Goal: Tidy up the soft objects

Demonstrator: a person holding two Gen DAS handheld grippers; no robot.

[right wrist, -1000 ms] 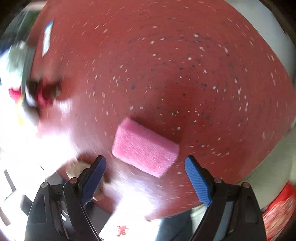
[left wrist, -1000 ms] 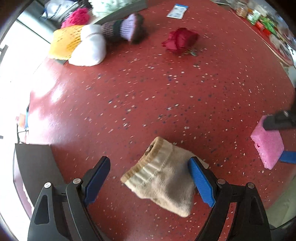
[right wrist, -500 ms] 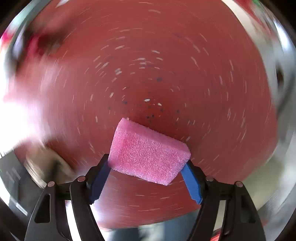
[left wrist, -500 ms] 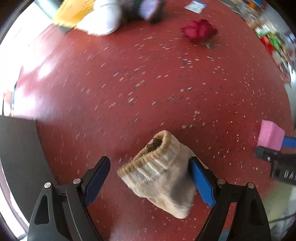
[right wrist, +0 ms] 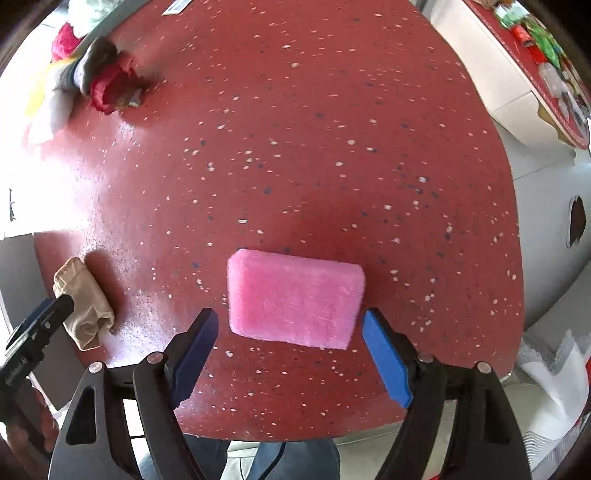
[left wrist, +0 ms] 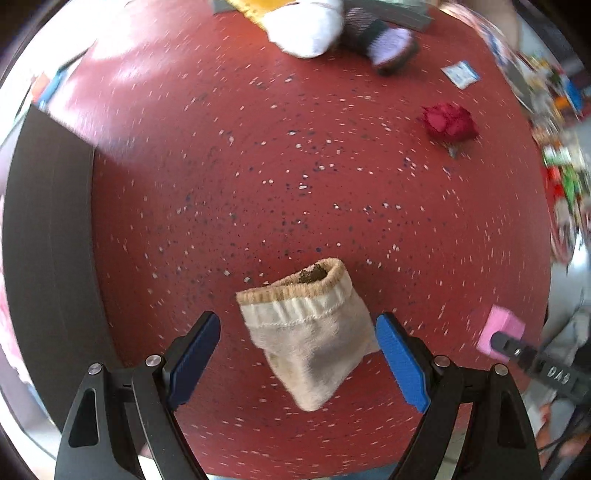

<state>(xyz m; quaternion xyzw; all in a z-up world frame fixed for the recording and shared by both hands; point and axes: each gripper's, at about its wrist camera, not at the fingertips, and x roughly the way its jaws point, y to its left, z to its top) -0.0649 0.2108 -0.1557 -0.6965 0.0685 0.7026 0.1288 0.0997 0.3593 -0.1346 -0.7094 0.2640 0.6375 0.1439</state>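
two grippers hang over a red speckled table, a sock under one and a sponge under the other

nearest the left wrist camera, the left gripper points down at the red table with its blue pads set wide. a beige sock, cuff toward the far side, lies between them; its edge sits against the right-hand pad while the other pad stands clear of it, so no squeeze shows. under the right gripper, a pink sponge lies between the blue pads, and neither pad visibly presses on it; the jaws are opening. the sponge sits near the table's close edge, to the right of the sock, with bare table between the two. farther from the sock, toward the far right of the table, lies a red rose, and beyond it a small white and blue packet. at the far edge are a white plush, a striped purple sock beside it and something yellow.
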